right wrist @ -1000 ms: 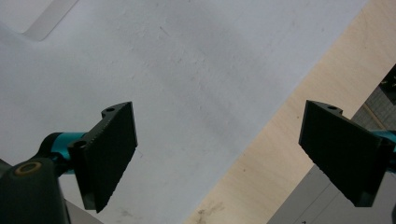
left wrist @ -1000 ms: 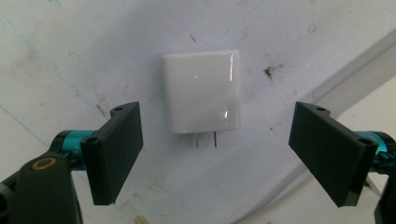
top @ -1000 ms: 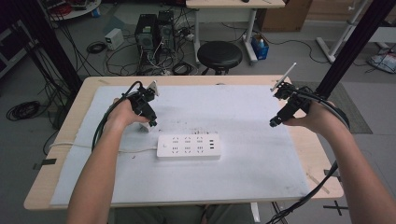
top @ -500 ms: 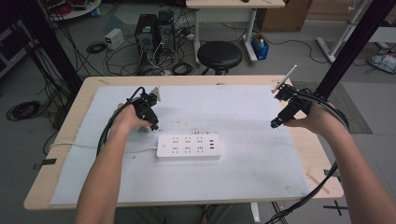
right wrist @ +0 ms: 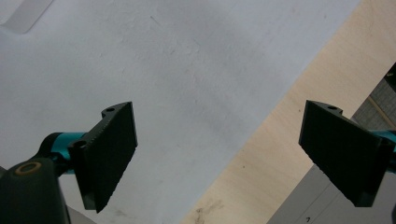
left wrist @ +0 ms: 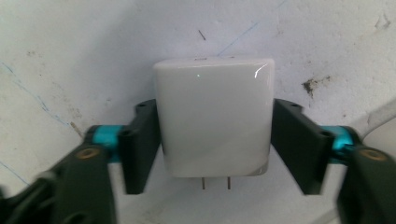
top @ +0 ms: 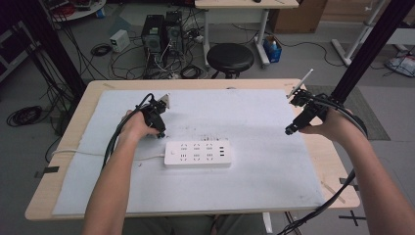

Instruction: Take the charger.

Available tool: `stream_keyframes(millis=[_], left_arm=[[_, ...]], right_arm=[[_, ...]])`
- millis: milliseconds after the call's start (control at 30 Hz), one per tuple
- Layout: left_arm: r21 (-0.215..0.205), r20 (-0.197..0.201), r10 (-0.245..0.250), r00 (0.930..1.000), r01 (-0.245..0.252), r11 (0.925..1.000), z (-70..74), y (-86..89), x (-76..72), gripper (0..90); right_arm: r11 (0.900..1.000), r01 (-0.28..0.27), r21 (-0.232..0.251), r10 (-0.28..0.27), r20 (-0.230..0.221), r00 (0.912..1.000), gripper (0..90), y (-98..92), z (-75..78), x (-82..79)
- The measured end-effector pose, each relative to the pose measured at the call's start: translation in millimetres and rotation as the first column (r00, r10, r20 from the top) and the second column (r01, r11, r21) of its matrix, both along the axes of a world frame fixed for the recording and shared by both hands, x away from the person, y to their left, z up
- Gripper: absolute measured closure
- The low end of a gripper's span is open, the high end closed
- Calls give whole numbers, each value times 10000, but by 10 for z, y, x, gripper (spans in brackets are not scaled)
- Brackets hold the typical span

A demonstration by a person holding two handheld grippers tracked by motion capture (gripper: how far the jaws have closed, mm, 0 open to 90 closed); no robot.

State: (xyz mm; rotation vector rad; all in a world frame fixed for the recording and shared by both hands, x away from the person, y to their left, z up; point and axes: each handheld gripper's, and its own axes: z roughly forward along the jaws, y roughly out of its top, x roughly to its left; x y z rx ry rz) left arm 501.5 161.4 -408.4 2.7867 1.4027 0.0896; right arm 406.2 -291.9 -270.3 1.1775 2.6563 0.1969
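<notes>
The left gripper [left wrist: 215, 154], whose jaws have just been closing, is pinching the white charger [left wrist: 214, 116] by its sides (prongs left free, likely for plugging in) just behind the power strip [top: 197, 153]. The right gripper [right wrist: 233, 154] is idling with jaws spread, well right of the strip.
</notes>
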Motion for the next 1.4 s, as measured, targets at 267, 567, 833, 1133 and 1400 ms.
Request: stream_keyframes(millis=[267,567,833,1133,1400], left_arm=[[34,-5,62,10000,-62,10000,-14,5,2,411],[-229,351,-48,9994,56,9997,96,6,-29,421],[-435,512,-550,9972,572,9974,677,34,-198,422],[-721,605,-835,9947,878,9935,1311,28,-389,422],[-857,825,-1149,9899,1219,9888,1682,-26,-499,422]], right_arm=[[10000,25,24,-25,-7,10000,108,-28,-23,2],[10000,38,4,-38,15,10000,108,-31,-17,-4],[9949,1003,71,-1002,-222,9947,109,-11,-26,44],[9950,999,-7,-998,-489,9938,172,80,91,52],[9931,1089,446,-1075,-336,9936,144,146,228,7]])
